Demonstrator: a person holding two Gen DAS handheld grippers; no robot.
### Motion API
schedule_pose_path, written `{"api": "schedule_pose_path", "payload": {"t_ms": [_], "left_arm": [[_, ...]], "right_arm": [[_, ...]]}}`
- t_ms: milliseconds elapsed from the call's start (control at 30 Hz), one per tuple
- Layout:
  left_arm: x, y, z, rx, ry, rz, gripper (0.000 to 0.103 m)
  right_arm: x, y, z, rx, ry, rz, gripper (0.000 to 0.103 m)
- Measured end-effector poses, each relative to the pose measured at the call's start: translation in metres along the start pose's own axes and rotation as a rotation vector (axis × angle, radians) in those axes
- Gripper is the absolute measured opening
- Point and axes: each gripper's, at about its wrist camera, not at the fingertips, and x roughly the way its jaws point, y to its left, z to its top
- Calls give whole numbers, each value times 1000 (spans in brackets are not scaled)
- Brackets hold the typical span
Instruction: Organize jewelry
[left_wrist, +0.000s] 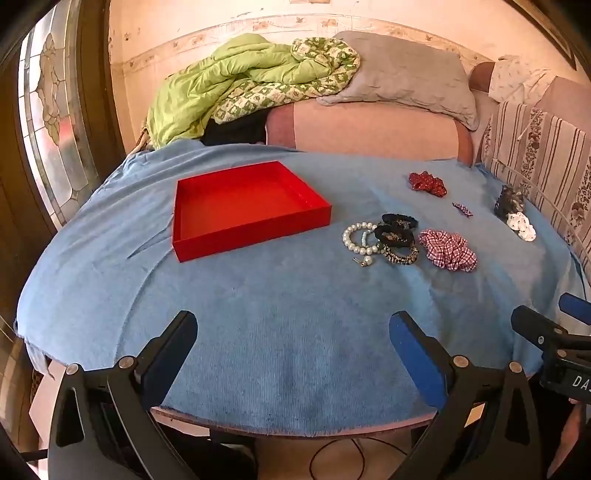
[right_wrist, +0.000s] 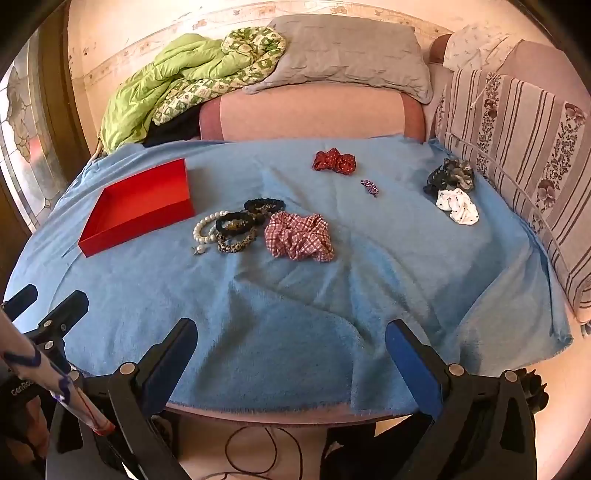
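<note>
An empty red tray (left_wrist: 207, 236) (right_wrist: 99, 240) sits on a blue cloth (left_wrist: 277, 314) (right_wrist: 295, 295). Right of it lie a pearl bracelet (left_wrist: 356, 238) (right_wrist: 203, 225), dark beaded bracelets (left_wrist: 397, 236) (right_wrist: 236, 229), a red-checked scrunchie (left_wrist: 448, 251) (right_wrist: 299, 236), a red dotted scrunchie (left_wrist: 428, 182) (right_wrist: 334, 161), a small purple clip (left_wrist: 463, 209) (right_wrist: 370, 186), a grey-black scrunchie (left_wrist: 509, 201) (right_wrist: 448, 177) and a white scrunchie (left_wrist: 522, 225) (right_wrist: 458, 206). My left gripper (left_wrist: 293, 332) and right gripper (right_wrist: 291, 339) are open and empty at the near edge.
A green quilt (left_wrist: 221, 85) and a grey pillow (left_wrist: 399, 74) lie on the pink sofa behind. A striped cushion (right_wrist: 517, 147) stands at the right. A stained-glass door (left_wrist: 48, 122) is at the left. A cable (right_wrist: 258, 454) lies on the floor below.
</note>
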Motion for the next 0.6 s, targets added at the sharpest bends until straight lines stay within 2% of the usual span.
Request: {"api": "schedule_pose_path", "payload": {"t_ms": [600], "left_arm": [[9, -1, -5, -5, 29, -7, 103]], "right_arm": [[7, 2, -3, -1, 32, 11, 103]]}}
